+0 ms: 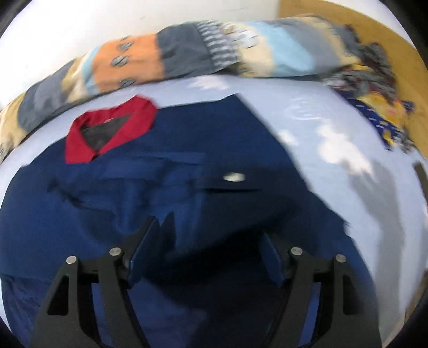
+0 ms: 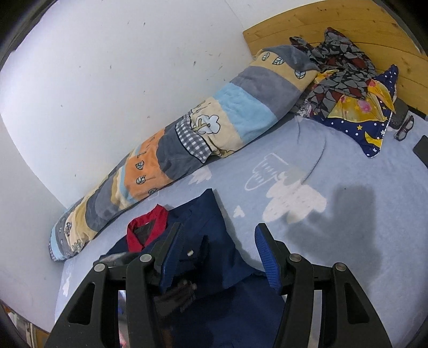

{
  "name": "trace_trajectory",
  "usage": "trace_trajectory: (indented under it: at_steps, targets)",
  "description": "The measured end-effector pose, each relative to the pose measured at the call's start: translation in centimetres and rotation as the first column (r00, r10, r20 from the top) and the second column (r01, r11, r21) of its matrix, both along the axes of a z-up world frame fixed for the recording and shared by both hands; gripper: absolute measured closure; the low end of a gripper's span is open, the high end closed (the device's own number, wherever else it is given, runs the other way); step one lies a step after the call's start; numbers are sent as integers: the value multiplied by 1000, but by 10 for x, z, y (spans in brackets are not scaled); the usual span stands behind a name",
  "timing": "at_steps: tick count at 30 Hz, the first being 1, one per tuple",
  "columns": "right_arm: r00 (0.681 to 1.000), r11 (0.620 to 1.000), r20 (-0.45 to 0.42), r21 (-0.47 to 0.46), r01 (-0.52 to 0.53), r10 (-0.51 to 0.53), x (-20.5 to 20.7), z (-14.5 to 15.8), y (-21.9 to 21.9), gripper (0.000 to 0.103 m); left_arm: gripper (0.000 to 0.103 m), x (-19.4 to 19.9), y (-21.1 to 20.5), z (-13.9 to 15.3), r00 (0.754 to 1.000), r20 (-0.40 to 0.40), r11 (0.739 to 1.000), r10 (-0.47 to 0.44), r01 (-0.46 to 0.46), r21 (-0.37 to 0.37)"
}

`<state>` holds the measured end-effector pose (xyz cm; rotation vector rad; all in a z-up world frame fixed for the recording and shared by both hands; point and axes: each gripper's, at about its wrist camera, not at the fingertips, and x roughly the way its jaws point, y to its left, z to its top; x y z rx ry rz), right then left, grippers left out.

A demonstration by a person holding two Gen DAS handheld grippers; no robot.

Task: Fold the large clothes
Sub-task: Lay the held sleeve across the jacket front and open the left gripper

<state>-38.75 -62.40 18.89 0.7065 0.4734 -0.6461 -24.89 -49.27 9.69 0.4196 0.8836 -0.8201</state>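
A navy blue jacket (image 1: 187,192) with a red collar (image 1: 80,150) lies spread on the light blue bed sheet (image 1: 334,128). A pale button (image 1: 233,177) shows on its front. My left gripper (image 1: 211,241) hangs just over the jacket's middle, open, with nothing pinched between its blue pads. In the right wrist view the same jacket (image 2: 214,230) and red collar (image 2: 139,227) lie below my right gripper (image 2: 218,241). It is open too, above the jacket's right edge. A dark blurred shape (image 2: 176,294) sits low between its fingers.
A long patchwork rolled blanket (image 2: 187,139) lies along the white wall. Patterned clothes (image 2: 347,88) are heaped against the wooden headboard (image 2: 307,24). Spectacles (image 2: 405,128) and a dark flat object (image 2: 422,150) rest at the right. The sheet (image 2: 347,214) stretches right of the jacket.
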Motion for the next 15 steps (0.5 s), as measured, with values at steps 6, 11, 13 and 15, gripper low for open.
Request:
trace_trajectory:
  at_steps: [6, 11, 13, 15]
  targets:
    - [1000, 1000, 7, 24, -12, 11, 2, -3, 2, 45, 20, 40, 60, 21, 995, 53, 997, 80, -79, -20]
    - [1000, 999, -9, 32, -25, 25, 7, -6, 3, 45, 19, 119, 128, -22, 958, 45, 940, 282, -286, 185]
    - [999, 999, -17, 42, -28, 29, 9, -9, 2, 45, 16, 124, 152, -39, 960, -25, 944, 280, -270, 188]
    - [999, 998, -22, 55, -40, 41, 12, -11, 1, 45, 15, 118, 163, -37, 966, -31, 952, 256, -247, 184]
